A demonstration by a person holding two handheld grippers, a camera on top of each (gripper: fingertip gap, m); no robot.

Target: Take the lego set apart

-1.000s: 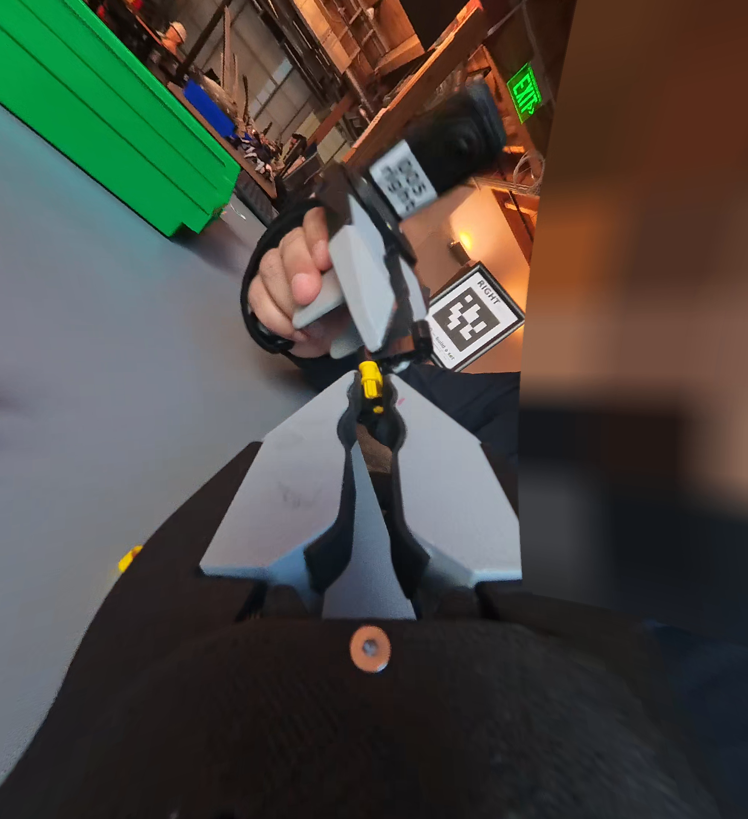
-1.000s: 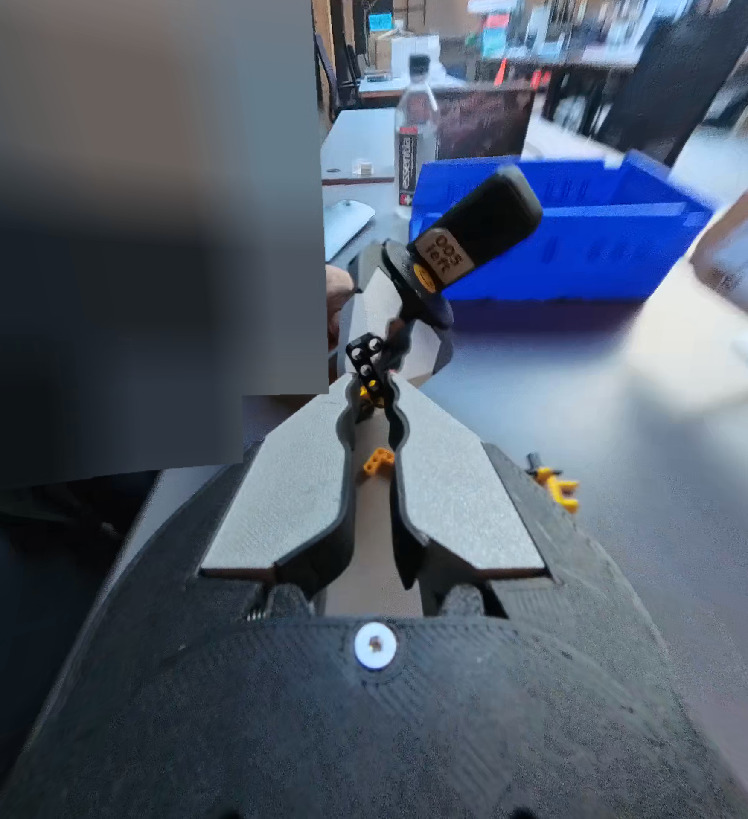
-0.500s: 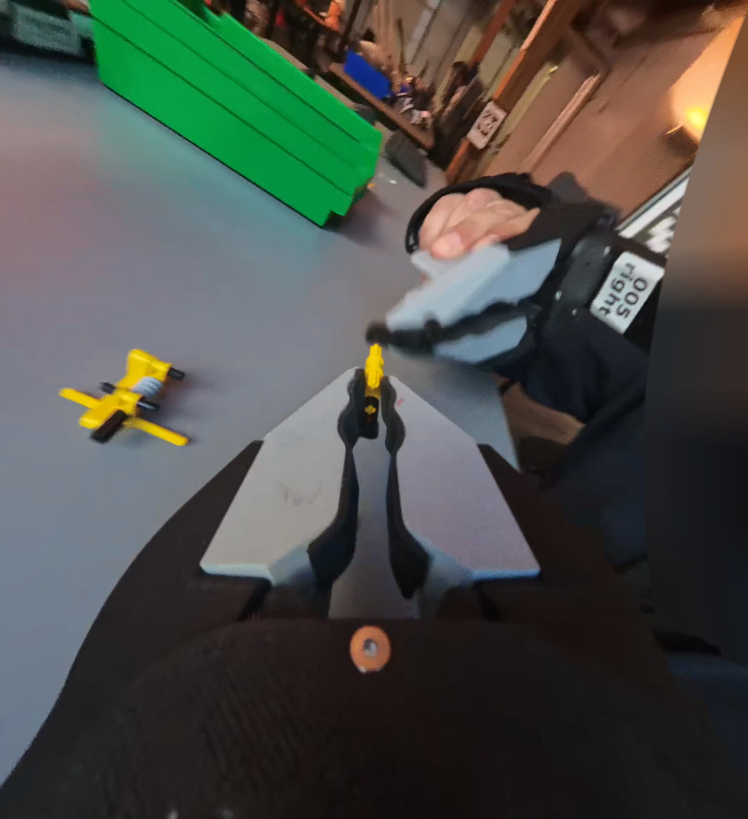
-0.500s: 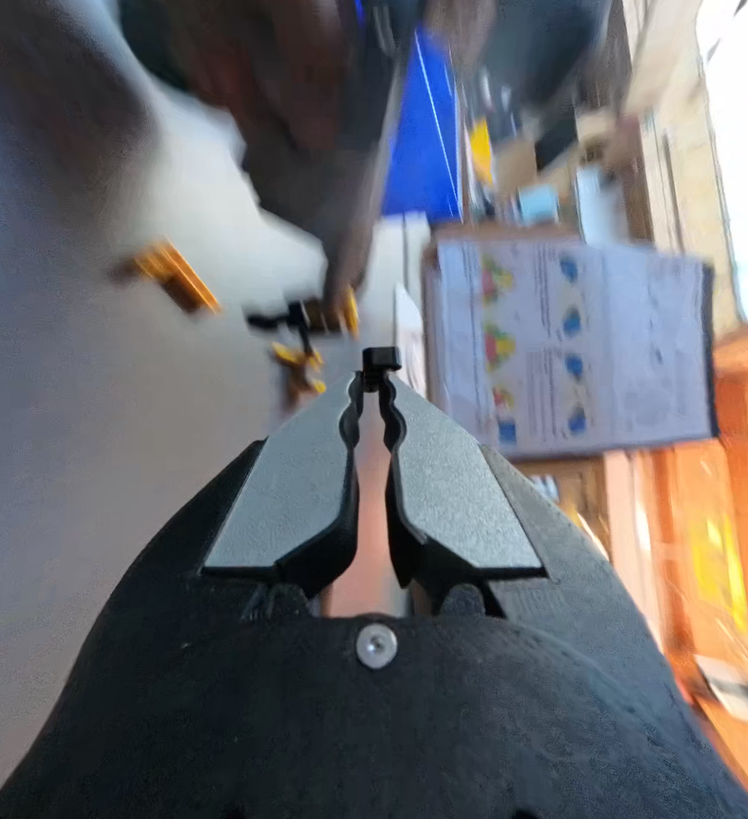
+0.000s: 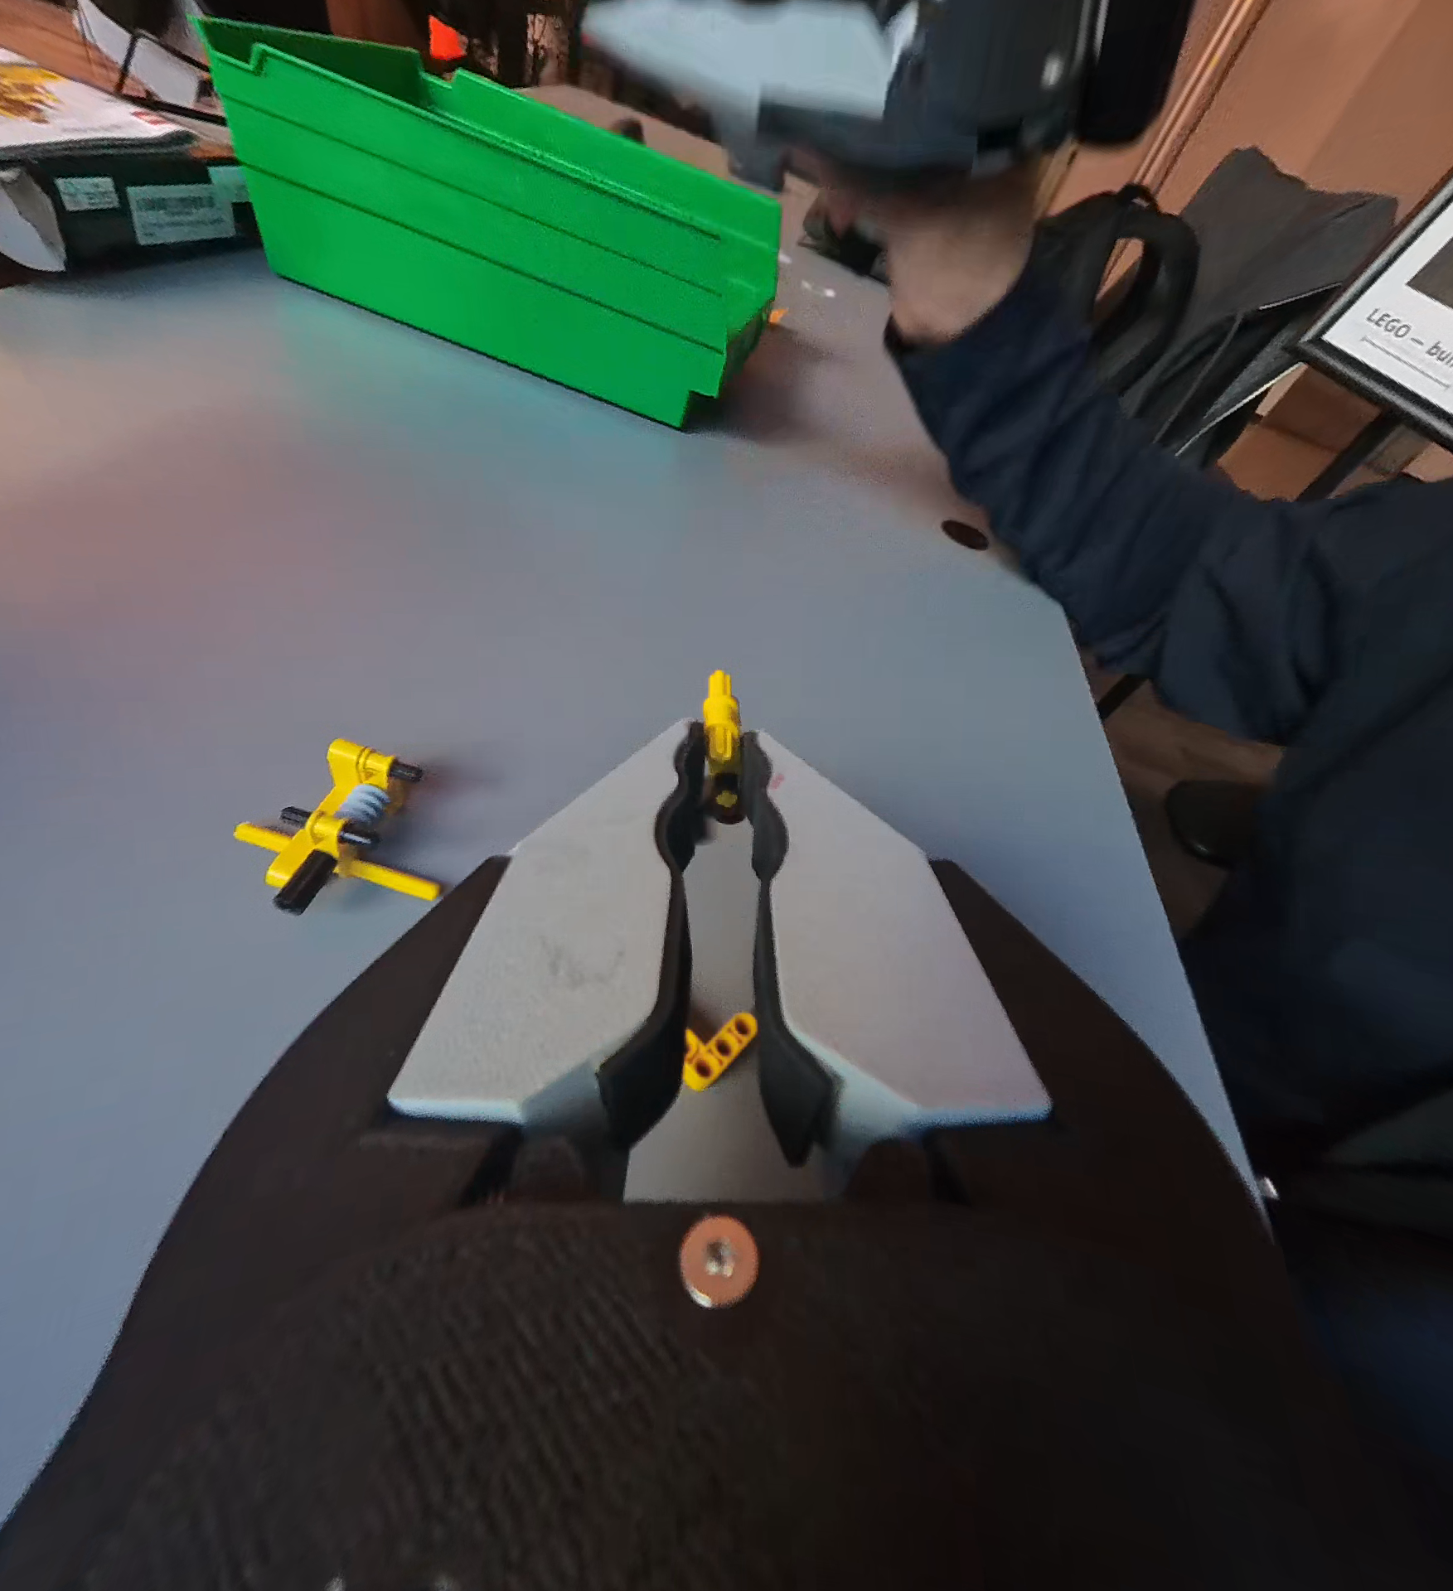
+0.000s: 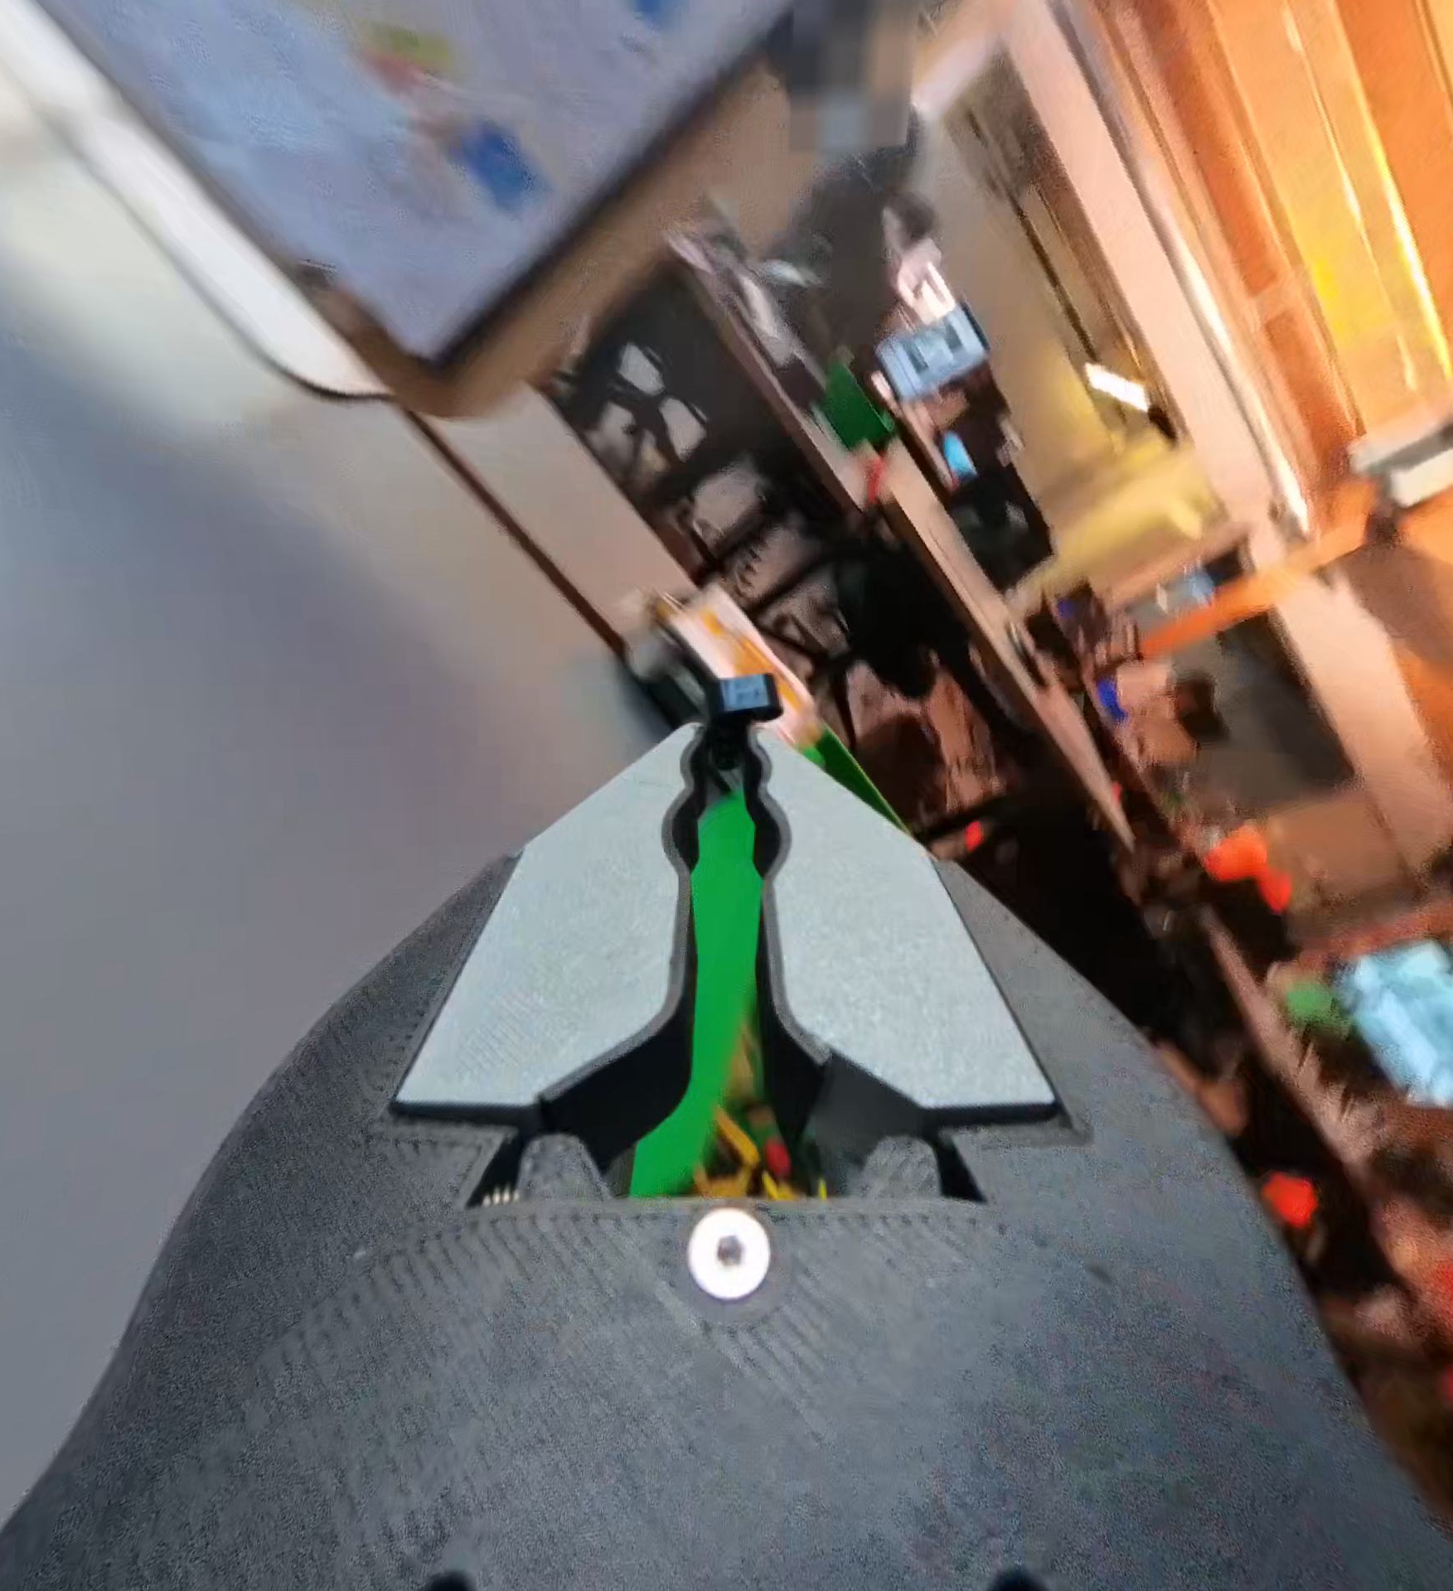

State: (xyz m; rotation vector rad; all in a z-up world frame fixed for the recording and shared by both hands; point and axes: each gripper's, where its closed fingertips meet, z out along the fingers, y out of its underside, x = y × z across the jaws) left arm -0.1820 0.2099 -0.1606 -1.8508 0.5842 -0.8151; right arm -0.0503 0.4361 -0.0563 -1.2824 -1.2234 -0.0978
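My left gripper is shut on a small yellow lego pin piece and holds it above the grey table. A yellow lego sub-assembly with a grey worm gear and black pins lies on the table to its left. A small yellow angled beam lies on the table, seen between the fingers. My right gripper is shut on a black lego piece and is held over the green bin, which has loose pieces inside. The right gripper also shows blurred at the top of the left wrist view.
The green bin stands at the back of the table. A booklet on a dark box lies at the far left. A person's dark sleeve crosses the right side. A framed sign stands at the right. The table edge runs along the right. Left tips to right tips: about 30 cm.
The two grippers have pulled apart, each with its piece. The right gripper has swung away up toward the green bin. The left gripper has tilted down toward the table.
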